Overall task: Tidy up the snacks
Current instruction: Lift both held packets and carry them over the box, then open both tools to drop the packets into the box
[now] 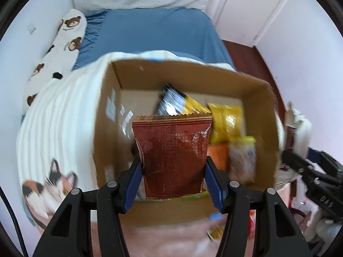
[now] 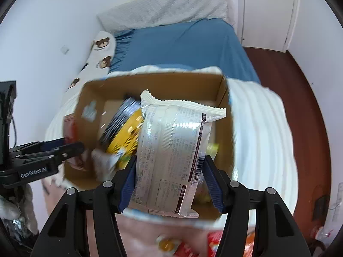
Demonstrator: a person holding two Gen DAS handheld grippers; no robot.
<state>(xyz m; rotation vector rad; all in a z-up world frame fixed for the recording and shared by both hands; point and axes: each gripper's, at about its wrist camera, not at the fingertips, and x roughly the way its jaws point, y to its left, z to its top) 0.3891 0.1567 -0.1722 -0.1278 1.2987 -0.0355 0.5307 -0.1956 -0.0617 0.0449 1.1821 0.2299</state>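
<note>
"GenRobot.AI" stands in white on the left hand-held gripper [image 2: 64, 150].

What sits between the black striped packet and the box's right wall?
In the left wrist view, yellow snack bags lie between the black striped packet and the brown cardboard box's right wall.

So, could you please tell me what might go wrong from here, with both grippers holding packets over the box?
1. The left gripper grips the brown snack packet only at its lower edges, so it may slip out or fall askew.
2. The right gripper holds the white snack packet over the same cardboard box; both grippers are close together and might collide.
3. The yellow packets are already piled up, so new ones may land unevenly.
</note>
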